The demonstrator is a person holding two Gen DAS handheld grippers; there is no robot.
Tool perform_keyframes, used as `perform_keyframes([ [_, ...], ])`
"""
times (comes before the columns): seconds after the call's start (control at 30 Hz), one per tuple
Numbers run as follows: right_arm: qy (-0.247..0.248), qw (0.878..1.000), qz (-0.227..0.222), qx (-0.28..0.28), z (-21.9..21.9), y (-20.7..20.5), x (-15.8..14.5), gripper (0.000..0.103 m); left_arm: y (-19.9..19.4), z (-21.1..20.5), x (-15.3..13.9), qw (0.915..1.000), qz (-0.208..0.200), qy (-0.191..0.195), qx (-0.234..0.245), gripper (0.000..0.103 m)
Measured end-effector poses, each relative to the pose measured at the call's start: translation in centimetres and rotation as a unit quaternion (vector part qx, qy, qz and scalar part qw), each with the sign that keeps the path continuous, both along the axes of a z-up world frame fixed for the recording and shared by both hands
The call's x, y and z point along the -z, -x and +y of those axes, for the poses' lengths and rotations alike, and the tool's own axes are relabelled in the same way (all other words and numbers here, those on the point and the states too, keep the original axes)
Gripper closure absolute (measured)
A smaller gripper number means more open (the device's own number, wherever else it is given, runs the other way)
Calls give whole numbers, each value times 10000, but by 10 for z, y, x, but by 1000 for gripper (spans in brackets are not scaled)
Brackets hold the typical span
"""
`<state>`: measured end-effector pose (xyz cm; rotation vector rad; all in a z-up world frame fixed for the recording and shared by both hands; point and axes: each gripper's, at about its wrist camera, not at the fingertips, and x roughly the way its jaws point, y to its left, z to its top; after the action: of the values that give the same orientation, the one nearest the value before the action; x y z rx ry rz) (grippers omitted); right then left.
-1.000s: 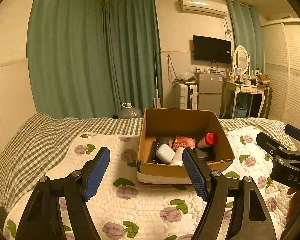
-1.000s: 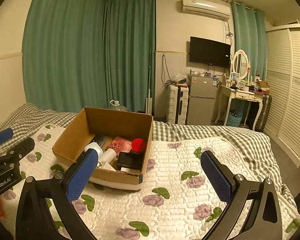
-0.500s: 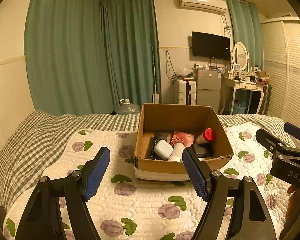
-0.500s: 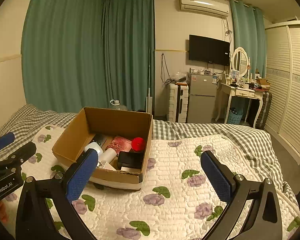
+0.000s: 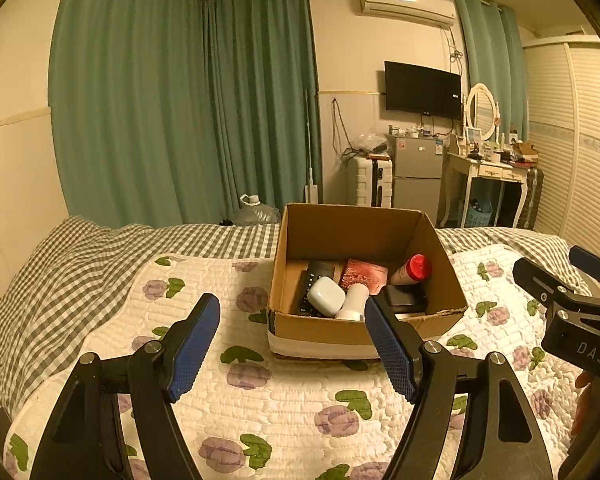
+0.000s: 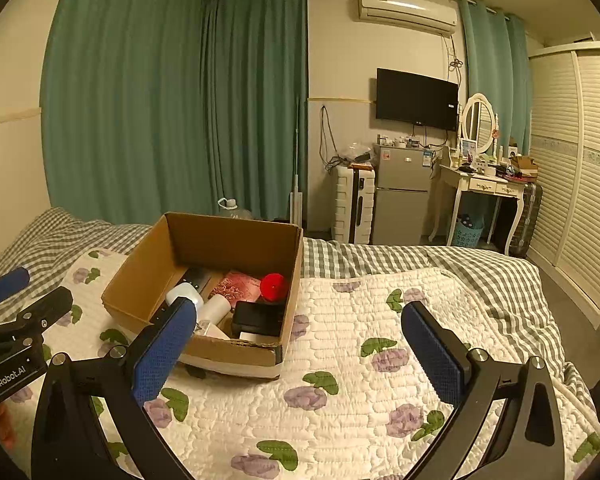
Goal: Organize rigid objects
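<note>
An open cardboard box (image 5: 364, 328) stands on the quilted bed; it also shows in the right wrist view (image 6: 236, 350). Inside lie a white case (image 5: 326, 290), a white cylinder (image 5: 354, 300), a red-capped bottle (image 5: 416, 268), a red patterned packet (image 5: 364, 274), a black remote (image 5: 314, 276) and a black box (image 6: 258, 318). My left gripper (image 5: 292, 344) is open and empty, hovering short of the box's front wall. My right gripper (image 6: 296, 344) is open and empty, to the right of the box. Each gripper shows at the edge of the other's view.
The floral quilt (image 6: 360, 380) covers the bed over a checked sheet (image 5: 80, 264). Beyond the bed are green curtains (image 5: 180, 112), a water jug (image 5: 256, 212), a suitcase (image 6: 352, 204), a small fridge (image 6: 400, 200) and a dressing table (image 6: 484, 188). A wardrobe (image 6: 576, 168) stands at right.
Both grippers have drawn back and risen a little, so the box sits slightly farther and lower in both views. Both stay open and empty.
</note>
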<state>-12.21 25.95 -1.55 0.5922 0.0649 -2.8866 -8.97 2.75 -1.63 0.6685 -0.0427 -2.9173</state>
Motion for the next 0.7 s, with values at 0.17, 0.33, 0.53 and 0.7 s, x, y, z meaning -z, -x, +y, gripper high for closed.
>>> perform_keyframes([
  [0.17, -15, 10000, -22, -10, 0, -1, 0, 0, -1, 0, 0, 10000, 12, -12, -4, 25],
  [0.33, -11, 10000, -24, -10, 0, 0, 1, 0, 0, 1, 0, 10000, -5, -12, 20, 25],
  [0.53, -15, 10000, -34, -10, -1, 0, 1, 0, 0, 2, 1, 10000, -5, -13, 35, 25],
  [0.7, -14, 10000, -35, -5, 0, 0, 1, 0, 0, 2, 2, 10000, -4, -19, 30, 25],
])
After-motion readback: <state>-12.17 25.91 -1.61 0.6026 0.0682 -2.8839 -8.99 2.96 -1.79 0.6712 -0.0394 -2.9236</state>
